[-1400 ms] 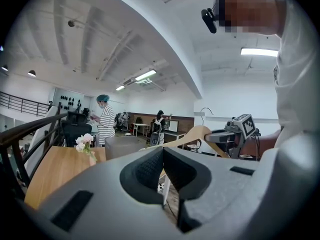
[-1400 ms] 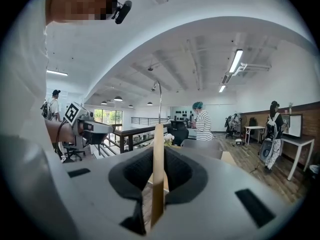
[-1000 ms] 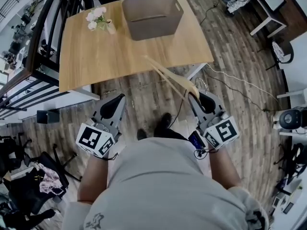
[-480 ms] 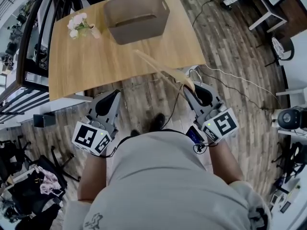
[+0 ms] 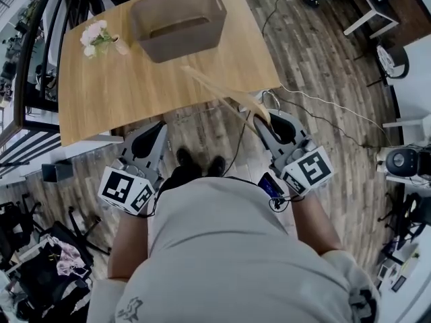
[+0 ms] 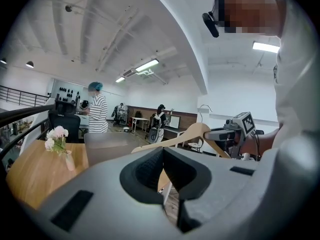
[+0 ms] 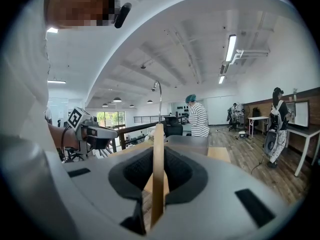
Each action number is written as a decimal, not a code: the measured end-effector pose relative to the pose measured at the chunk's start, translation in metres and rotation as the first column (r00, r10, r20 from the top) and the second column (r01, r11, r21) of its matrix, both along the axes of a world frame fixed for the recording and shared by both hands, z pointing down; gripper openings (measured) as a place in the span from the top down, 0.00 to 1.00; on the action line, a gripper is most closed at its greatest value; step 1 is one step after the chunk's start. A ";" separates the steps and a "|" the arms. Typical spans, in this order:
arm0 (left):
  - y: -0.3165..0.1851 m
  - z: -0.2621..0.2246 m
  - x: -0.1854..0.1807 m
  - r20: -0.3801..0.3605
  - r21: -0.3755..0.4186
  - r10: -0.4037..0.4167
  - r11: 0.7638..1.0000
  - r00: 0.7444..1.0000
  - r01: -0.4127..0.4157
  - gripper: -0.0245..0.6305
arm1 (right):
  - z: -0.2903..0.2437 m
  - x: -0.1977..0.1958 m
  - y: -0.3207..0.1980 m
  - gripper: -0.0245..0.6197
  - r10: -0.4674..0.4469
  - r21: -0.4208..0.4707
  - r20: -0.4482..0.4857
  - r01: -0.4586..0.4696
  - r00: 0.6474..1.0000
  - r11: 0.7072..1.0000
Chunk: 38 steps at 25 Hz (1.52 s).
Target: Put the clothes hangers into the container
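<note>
Right gripper [image 5: 267, 122] pinches the hanger [image 5: 221, 95] edge-on, its far arm jutting over the table [image 5: 128, 96] edge. Left gripper [image 5: 156, 129] is short of the table, with jaws together and empty.

A pale wooden clothes hanger [image 5: 225, 97] is clamped edge-on in the right gripper [image 5: 268, 125], metal hook up. One arm reaches toward ten o'clock over the table [image 5: 101, 93] edge. The grey-brown open-topped container [image 5: 182, 36] stands upright at eleven o'clock beyond it.
</note>
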<state>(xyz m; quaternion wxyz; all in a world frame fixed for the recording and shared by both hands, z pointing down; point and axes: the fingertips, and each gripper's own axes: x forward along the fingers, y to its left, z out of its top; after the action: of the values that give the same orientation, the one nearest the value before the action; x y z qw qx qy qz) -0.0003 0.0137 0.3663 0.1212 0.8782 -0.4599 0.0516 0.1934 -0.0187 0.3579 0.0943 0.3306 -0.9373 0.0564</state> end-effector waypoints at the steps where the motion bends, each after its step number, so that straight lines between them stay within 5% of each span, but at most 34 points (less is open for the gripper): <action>1: -0.004 -0.001 0.000 -0.003 0.003 0.003 1.000 1.000 -0.003 0.95 | 0.000 0.000 -0.002 0.87 0.002 0.000 -0.004 -0.002 1.000 1.000; 10: -0.038 -0.007 -0.025 -0.022 0.027 0.027 0.999 0.999 -0.026 0.95 | -0.007 -0.025 -0.034 0.87 0.030 0.019 -0.020 -0.030 0.999 0.999; 23: -0.073 -0.016 -0.094 -0.020 0.046 0.085 0.995 0.996 -0.084 0.95 | -0.022 -0.116 -0.072 0.87 0.047 0.053 -0.009 -0.046 0.999 0.998; 38: -0.122 -0.004 -0.127 -0.021 0.014 0.005 1.000 1.000 -0.005 0.95 | -0.010 -0.144 -0.147 0.87 -0.017 0.036 -0.047 0.019 0.999 0.999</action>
<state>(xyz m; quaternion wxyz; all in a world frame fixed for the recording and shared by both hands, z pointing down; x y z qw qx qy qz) -0.1276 -0.1079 0.3622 0.1197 0.8807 -0.4567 0.0397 0.0490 -0.1660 0.3476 0.1108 0.3249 -0.9387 0.0309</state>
